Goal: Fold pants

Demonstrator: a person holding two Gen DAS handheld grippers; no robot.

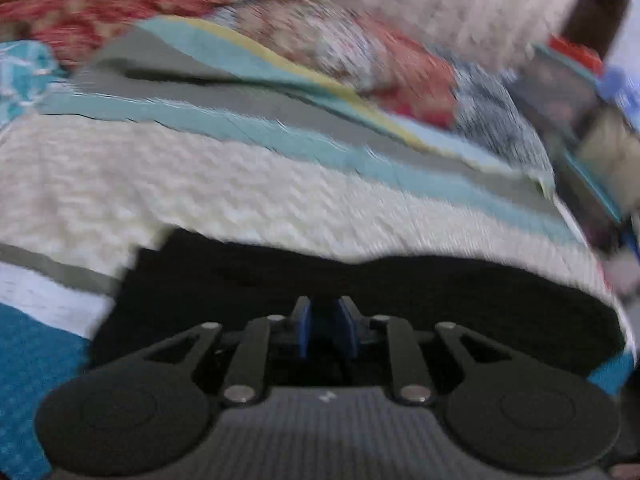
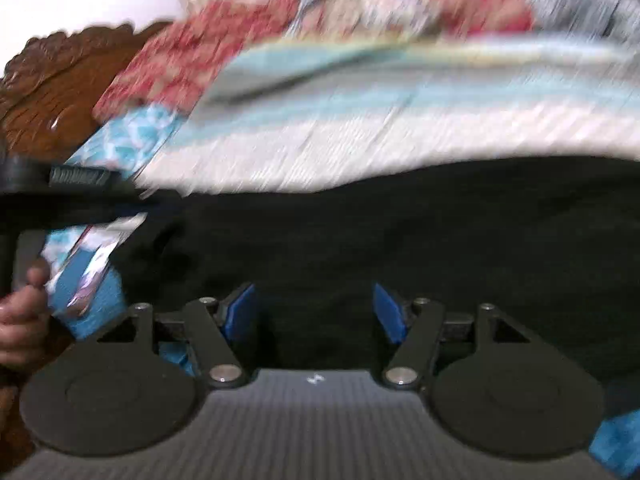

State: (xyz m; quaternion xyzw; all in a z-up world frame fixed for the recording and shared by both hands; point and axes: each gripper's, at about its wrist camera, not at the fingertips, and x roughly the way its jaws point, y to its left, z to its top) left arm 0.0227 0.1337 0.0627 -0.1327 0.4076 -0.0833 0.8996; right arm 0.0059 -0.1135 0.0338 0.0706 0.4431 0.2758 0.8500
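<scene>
The black pants (image 1: 400, 292) lie flat on a striped bedspread, filling the lower middle of both blurred views; they show as a wide dark mass in the right wrist view (image 2: 400, 232). My left gripper (image 1: 325, 316) is nearly closed over the pants, blue pads a narrow gap apart with dark cloth between them. My right gripper (image 2: 316, 308) is open, its blue pads wide apart just above the pants, nothing between them. The other hand and the left tool (image 2: 36, 196) show at the left edge of the right wrist view.
The bedspread (image 1: 200, 184) has cream, teal, grey and yellow stripes. A red floral pillow (image 1: 120, 4) and patterned cushions lie at the far side. A carved wooden headboard (image 2: 60, 92) stands at the left. Clutter (image 1: 580, 92) sits at the right edge.
</scene>
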